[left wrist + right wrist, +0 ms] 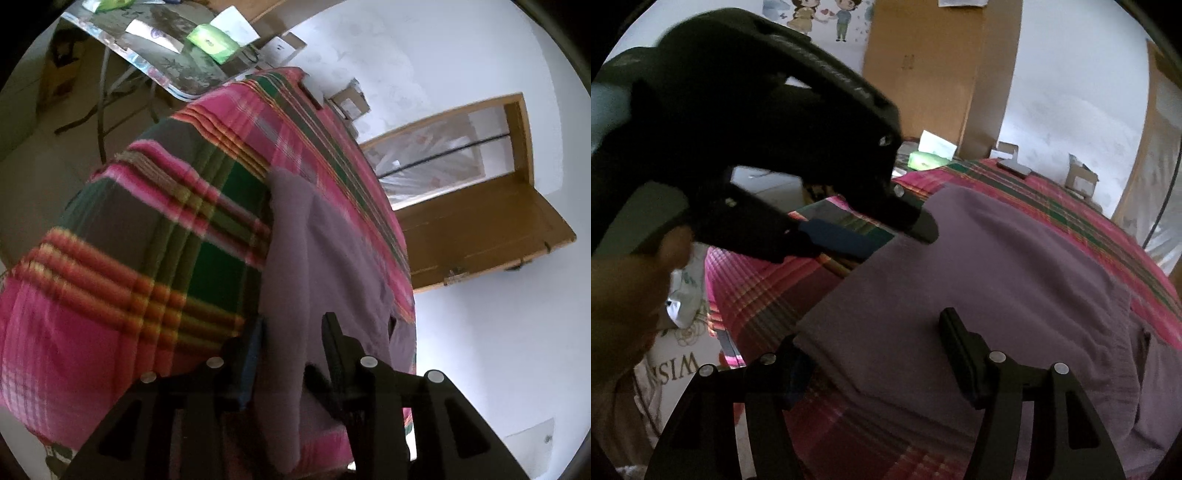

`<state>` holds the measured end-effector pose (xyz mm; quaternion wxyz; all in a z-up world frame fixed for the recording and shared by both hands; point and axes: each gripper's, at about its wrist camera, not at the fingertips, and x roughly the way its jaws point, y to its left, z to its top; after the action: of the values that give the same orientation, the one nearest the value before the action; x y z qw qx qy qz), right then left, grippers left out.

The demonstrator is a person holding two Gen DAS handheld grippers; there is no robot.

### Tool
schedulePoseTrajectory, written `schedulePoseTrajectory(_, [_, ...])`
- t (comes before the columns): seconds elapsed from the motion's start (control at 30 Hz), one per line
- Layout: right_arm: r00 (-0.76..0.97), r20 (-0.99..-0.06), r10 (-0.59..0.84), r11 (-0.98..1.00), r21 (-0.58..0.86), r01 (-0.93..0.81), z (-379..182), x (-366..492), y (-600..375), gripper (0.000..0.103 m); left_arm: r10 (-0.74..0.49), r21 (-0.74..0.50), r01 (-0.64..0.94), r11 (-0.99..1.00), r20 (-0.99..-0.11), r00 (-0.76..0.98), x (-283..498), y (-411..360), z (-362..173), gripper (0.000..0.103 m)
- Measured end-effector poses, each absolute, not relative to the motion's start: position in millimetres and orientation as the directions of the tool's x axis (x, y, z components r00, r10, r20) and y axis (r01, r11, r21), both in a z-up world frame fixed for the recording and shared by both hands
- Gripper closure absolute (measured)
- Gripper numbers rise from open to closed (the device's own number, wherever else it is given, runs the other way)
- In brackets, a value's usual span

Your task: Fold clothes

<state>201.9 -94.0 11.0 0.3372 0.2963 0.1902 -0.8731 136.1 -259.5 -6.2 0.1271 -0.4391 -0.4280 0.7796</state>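
Left wrist: left gripper [291,332] straddles the purple garment's [332,251] edge at six o'clock, jaws parted, apparently not pinching. Right wrist: right gripper [871,354] stands wide over its near corner; garment looks part-folded on the plaid blanket [757,295], further folds likely remain.

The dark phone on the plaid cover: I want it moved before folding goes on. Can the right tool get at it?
Probably yes: only the purple garment lies flat between the right tool and the phone.
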Motion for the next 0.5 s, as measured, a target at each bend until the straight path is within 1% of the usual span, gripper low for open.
schedulePoseTrajectory(0.27, [-0.587,-0.653,-0.479,-0.693,-0.130,0.709,10.4,198.8,-94.3,0.037,0.573,-0.758,0.192,-0.623,-0.610,-0.548,101.8,-259.5,-9.0,0.069])
schedulePoseTrajectory(0.5, [-0.577,-0.653,-0.491,-0.694,-0.107,0.712,9.0,196.0,-91.8,0.034,0.575,-0.735,0.191,-0.651,-0.641,-0.507,81.1,-253.6,-12.9,0.069])
